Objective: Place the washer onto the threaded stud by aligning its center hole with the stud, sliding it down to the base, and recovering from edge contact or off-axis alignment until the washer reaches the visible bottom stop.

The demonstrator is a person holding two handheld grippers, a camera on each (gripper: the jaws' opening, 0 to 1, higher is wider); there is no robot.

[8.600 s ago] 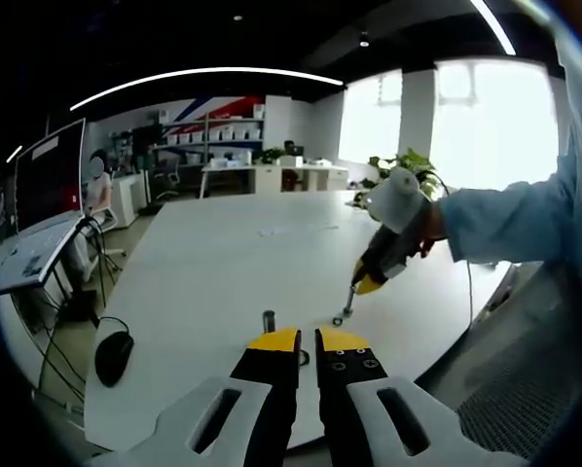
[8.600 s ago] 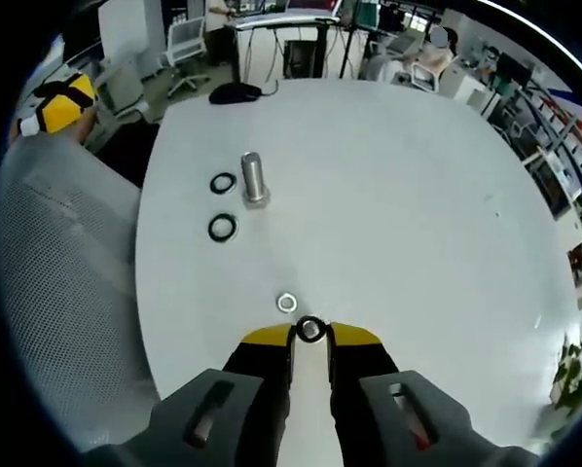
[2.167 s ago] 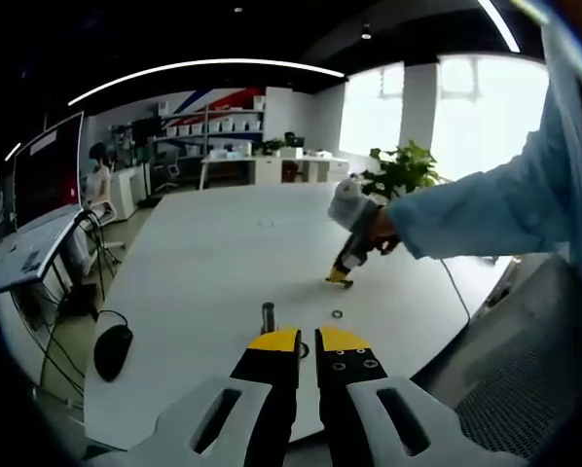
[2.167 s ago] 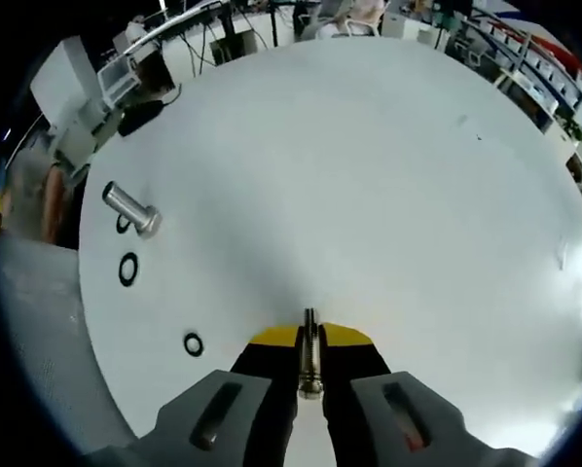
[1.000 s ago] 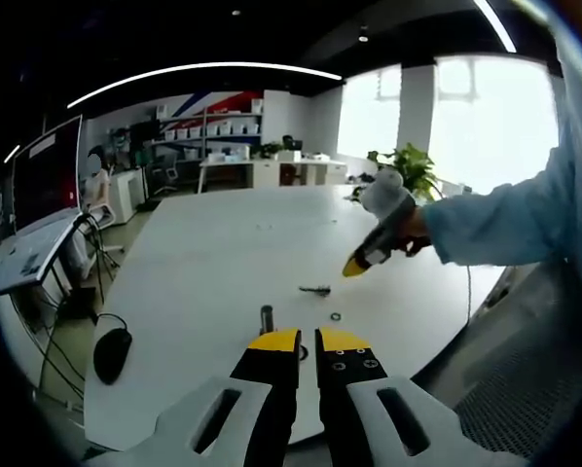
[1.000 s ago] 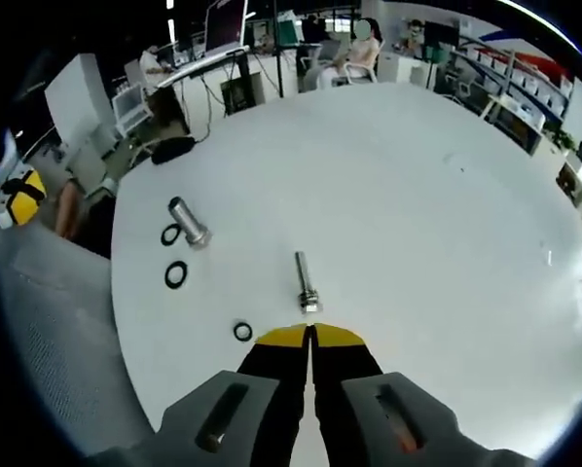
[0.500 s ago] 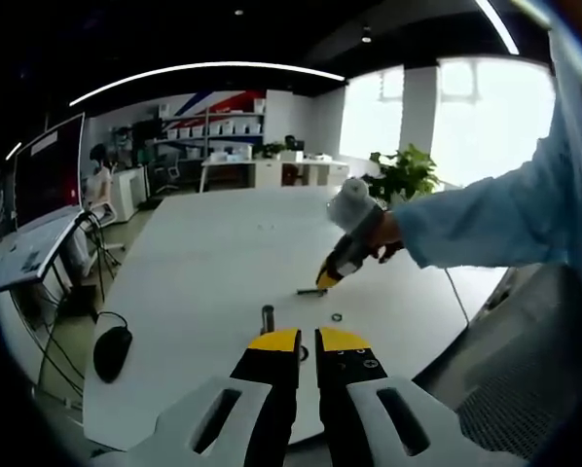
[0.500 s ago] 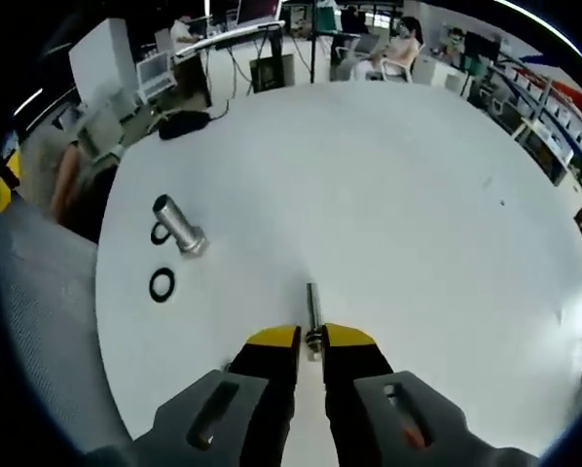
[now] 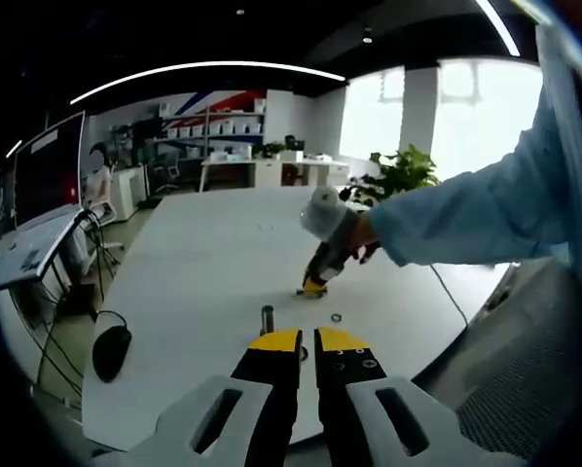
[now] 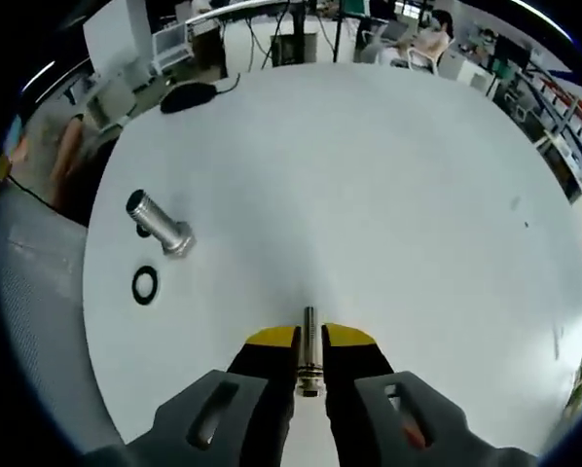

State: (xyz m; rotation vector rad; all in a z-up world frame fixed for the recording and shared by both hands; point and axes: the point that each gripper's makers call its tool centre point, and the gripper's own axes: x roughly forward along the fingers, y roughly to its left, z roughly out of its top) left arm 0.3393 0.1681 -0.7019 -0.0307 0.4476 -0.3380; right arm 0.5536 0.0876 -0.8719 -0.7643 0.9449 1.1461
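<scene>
In the right gripper view the right gripper [image 10: 309,342] sits low over the white counter [image 10: 388,195], its yellow-tipped fingers [image 10: 272,341] clamped on a thin bolt [image 10: 309,352] that lies lengthwise in the gap between them, its threaded end poking out toward 12 o'clock. At about 10 o'clock from the fingers stands a thicker silver stud [image 10: 159,225], tilted in this view, with a black washer [image 10: 145,285] flat on the counter just beside it, toward 7 o'clock of the stud and not touching it. A black mouse [image 10: 187,94] lies near the counter's far edge at 11 o'clock.

In the left gripper view the left gripper [image 9: 307,343] hangs near the counter's [image 9: 203,263] near edge, its fingers [image 9: 273,342] close together with only a narrow slit between them and nothing held. The silver stud [image 9: 268,317] stands upright just past the fingertips at 12 o'clock. A small ring [image 9: 337,317] lies flat at about 1 o'clock, well clear of the stud. Farther out the right gripper [image 9: 315,285] touches down on the counter — a hand [image 9: 354,232] and a light blue sleeve [image 9: 466,214] reach in from 3 o'clock. The mouse [image 9: 111,349] sits at 9 o'clock.
</scene>
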